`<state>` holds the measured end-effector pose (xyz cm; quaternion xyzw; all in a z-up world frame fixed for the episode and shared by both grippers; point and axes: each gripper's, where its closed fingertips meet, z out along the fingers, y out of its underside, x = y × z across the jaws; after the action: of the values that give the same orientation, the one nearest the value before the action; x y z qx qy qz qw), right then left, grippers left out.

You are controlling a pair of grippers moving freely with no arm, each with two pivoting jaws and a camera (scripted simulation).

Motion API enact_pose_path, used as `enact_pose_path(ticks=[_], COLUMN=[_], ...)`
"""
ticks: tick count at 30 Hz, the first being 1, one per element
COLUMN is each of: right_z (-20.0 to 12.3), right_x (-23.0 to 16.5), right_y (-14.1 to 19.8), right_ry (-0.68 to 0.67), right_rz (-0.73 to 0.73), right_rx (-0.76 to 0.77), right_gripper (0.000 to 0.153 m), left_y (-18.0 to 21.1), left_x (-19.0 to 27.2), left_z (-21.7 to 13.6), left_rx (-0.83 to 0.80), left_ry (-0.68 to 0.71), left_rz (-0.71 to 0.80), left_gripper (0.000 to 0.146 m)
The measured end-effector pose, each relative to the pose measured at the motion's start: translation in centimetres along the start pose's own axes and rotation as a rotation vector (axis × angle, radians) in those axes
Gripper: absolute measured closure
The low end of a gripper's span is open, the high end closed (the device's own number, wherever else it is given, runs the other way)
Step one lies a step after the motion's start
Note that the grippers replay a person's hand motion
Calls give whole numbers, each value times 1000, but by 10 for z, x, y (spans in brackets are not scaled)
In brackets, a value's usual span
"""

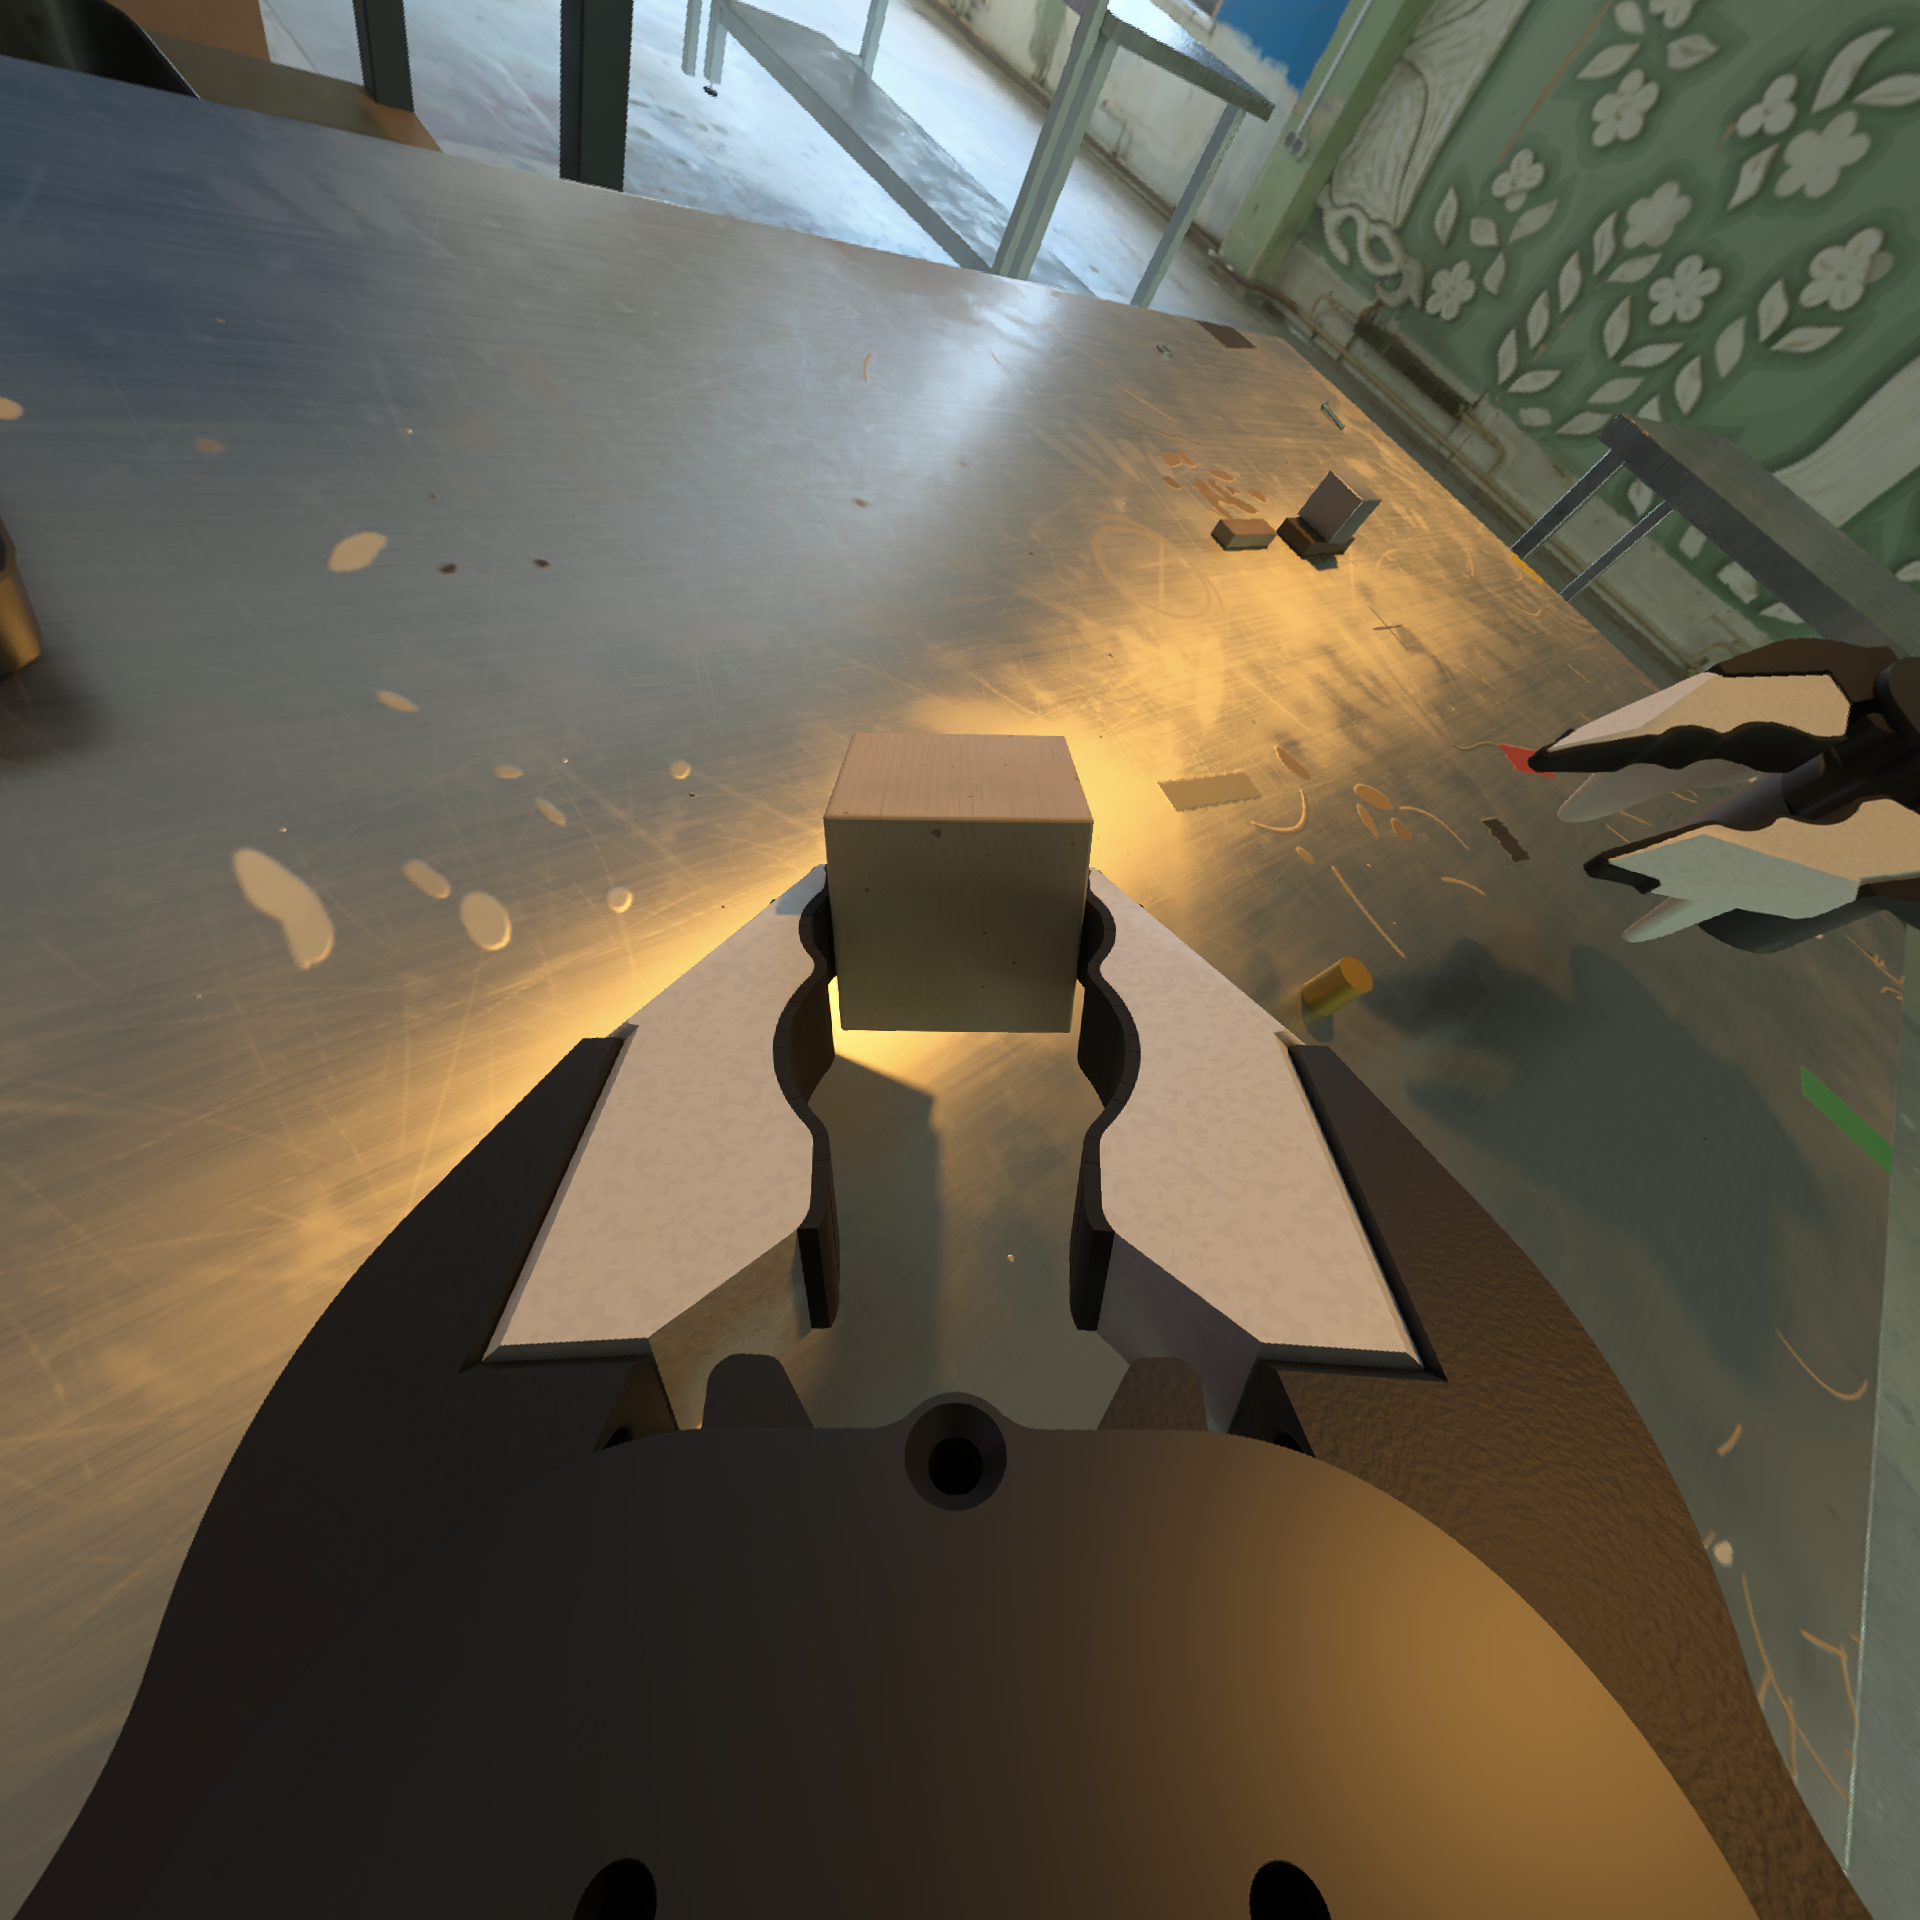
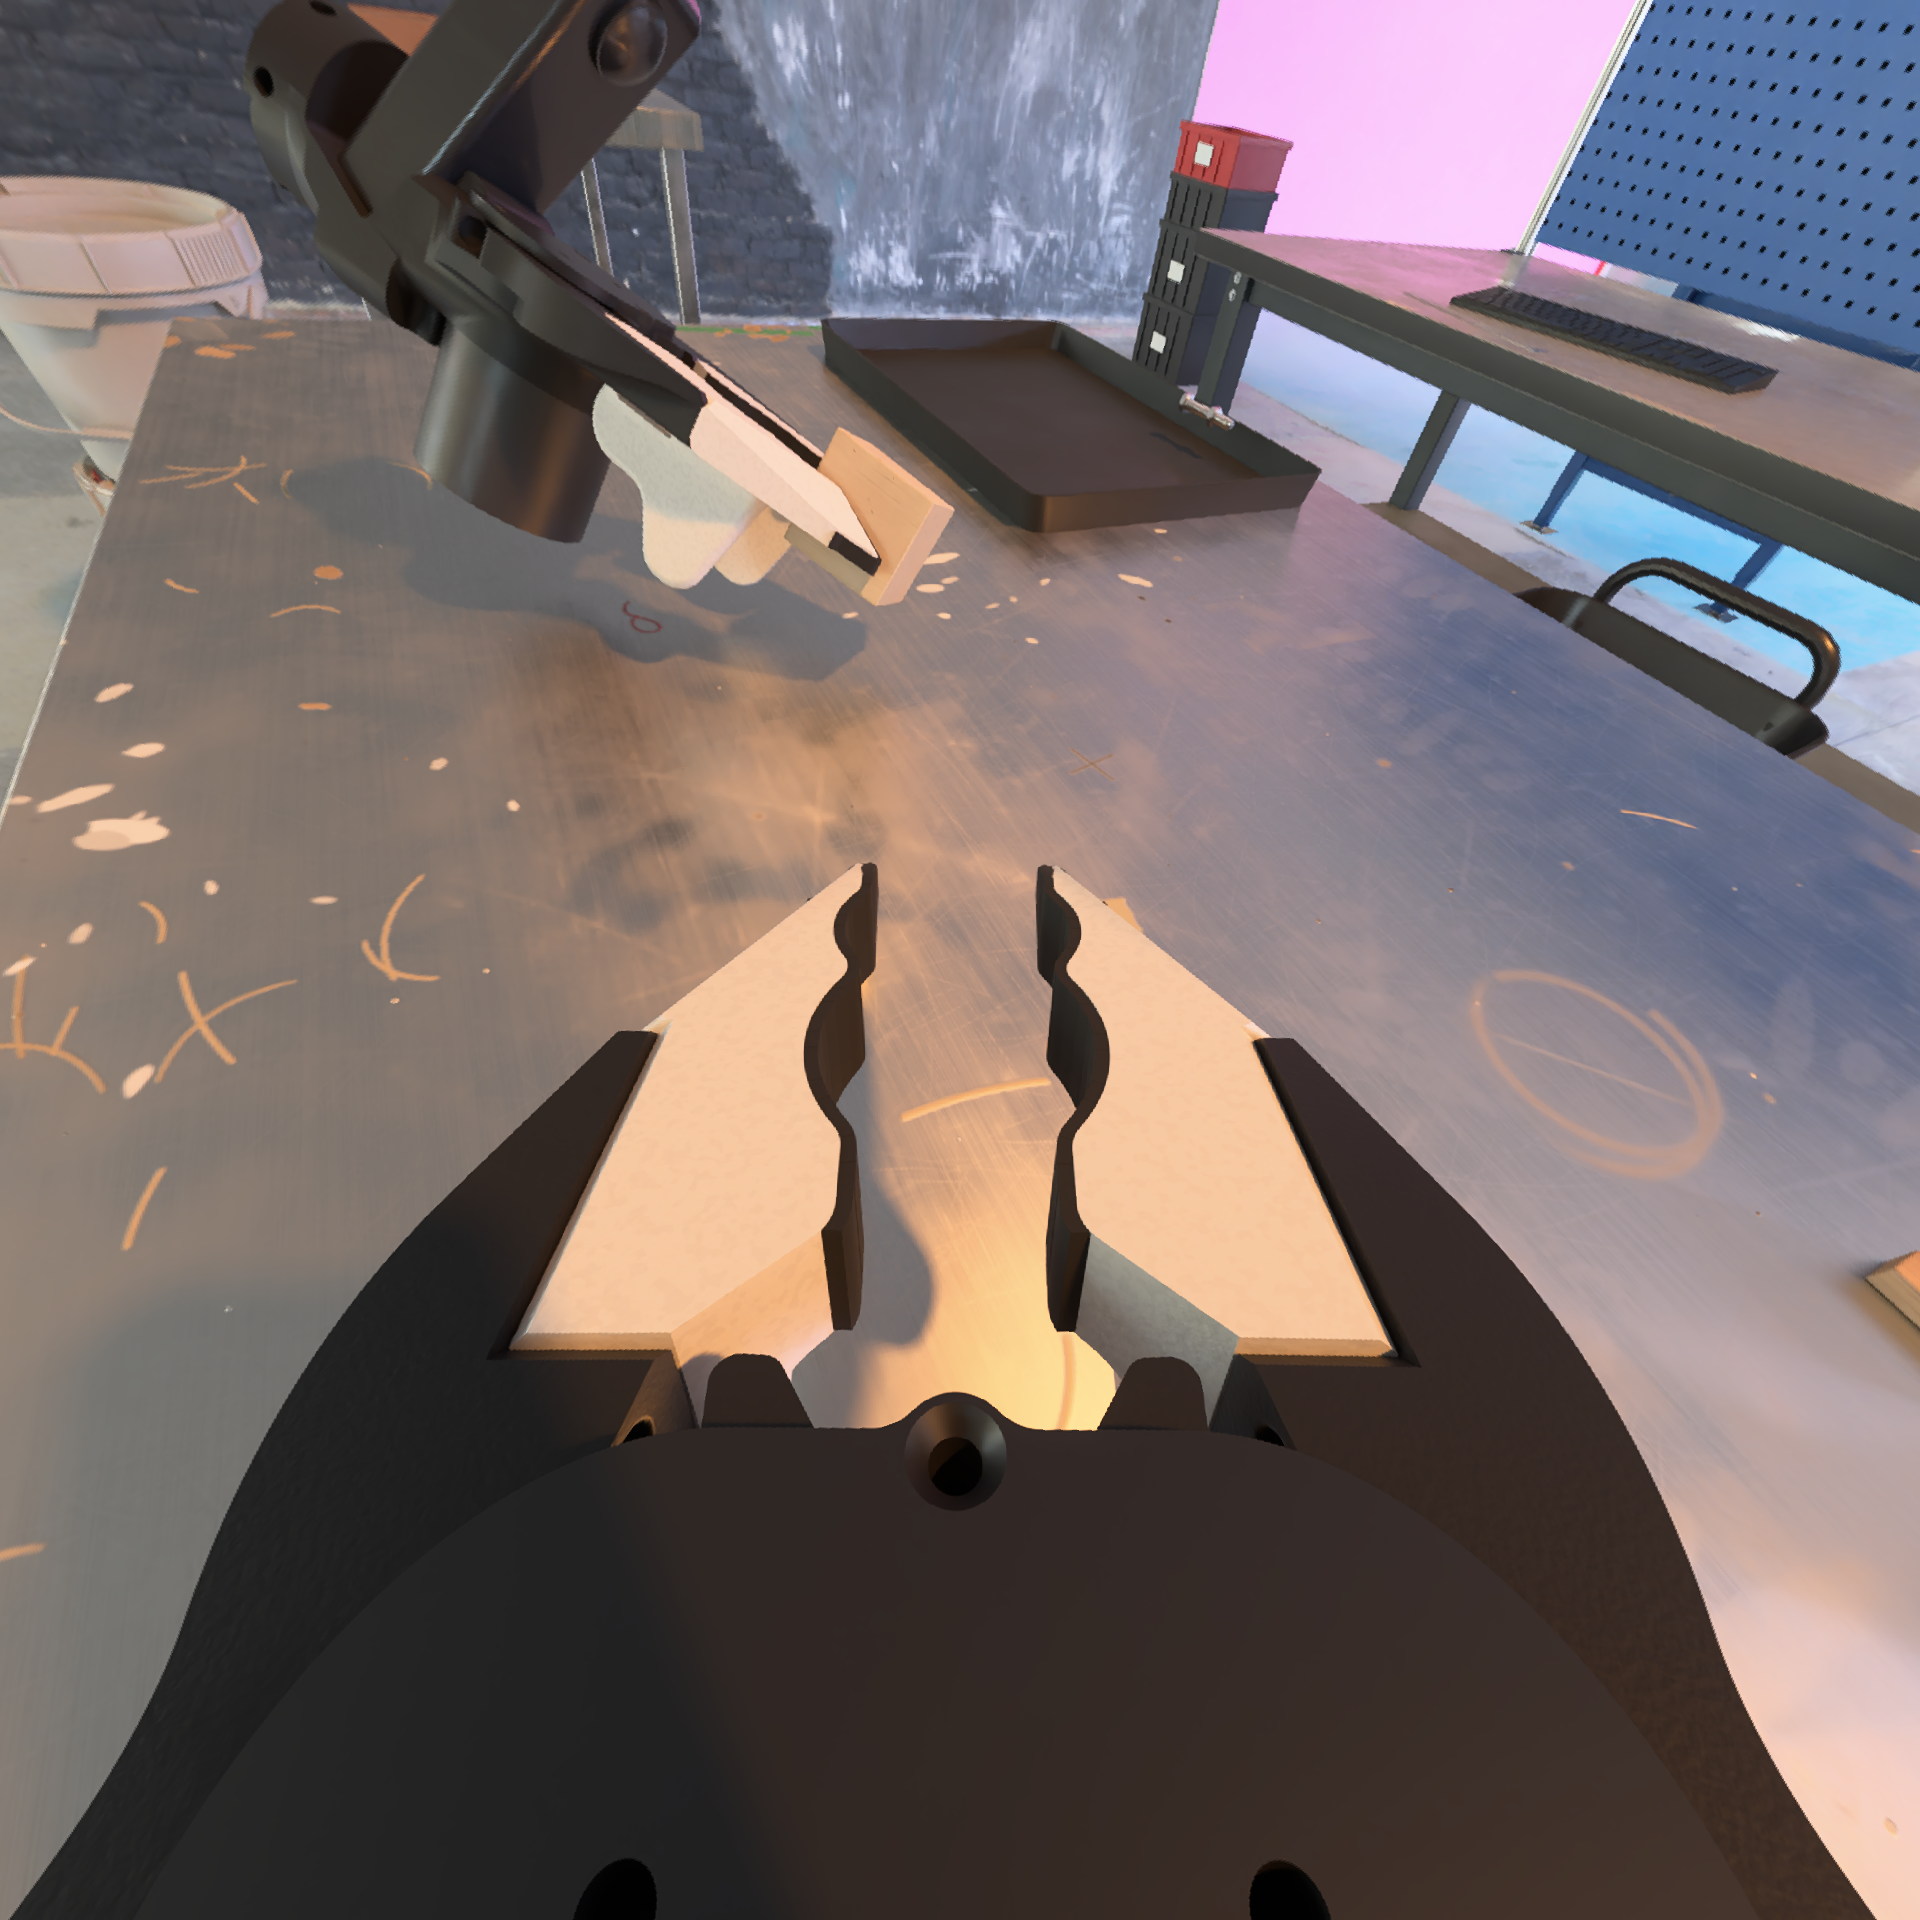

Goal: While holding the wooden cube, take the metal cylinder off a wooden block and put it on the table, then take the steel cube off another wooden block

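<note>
left hand-held gripper (image 1: 956,925) pinching the wooden cube (image 1: 956,883) between both fingertips, raised above the scratched metal tabletop (image 1: 520,520). right hand-held gripper (image 2: 956,883) spread apart with nothing between its fingers, low over the tabletop. small yellow cylinder (image 1: 1337,984) lying on its side on the tabletop, near the right hand-held gripper. farther off, a grey cube (image 1: 1337,509) tilted on a dark wooden block (image 1: 1306,535), a second flat block (image 1: 1242,533) just beside it. dark tray (image 2: 1049,416) at the far edge.
</note>
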<state>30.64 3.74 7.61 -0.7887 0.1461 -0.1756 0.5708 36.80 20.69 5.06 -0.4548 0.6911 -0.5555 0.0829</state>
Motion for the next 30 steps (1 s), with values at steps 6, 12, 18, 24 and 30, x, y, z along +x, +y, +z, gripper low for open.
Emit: enact_pose_path(ticks=[6, 12, 18, 24, 30], right_z=[-2, -13, -97, -116, -116], right_x=[2, -2, 35, 208, 278], right_y=[6, 0, -81, 18, 113], right_ry=[13, 5, -31, -50, -242], right_rz=[-3, 84, -144, -372, -422], right_rx=[-39, -50, -165, -974, -1238], right_gripper=[128, 108, 116, 110, 94], left_y=[0, 0, 0, 1, 1], left_x=[-1, -2, -1, 1, 1], left_z=[1, 1, 0, 0, 0], left_rx=[-5, -5, -4, -5, -7], left_ry=[-3, -7, -7, -16, -14], left_rz=[-6, -12, 0, 23, 26], left_gripper=[102, 102, 102, 102, 102])
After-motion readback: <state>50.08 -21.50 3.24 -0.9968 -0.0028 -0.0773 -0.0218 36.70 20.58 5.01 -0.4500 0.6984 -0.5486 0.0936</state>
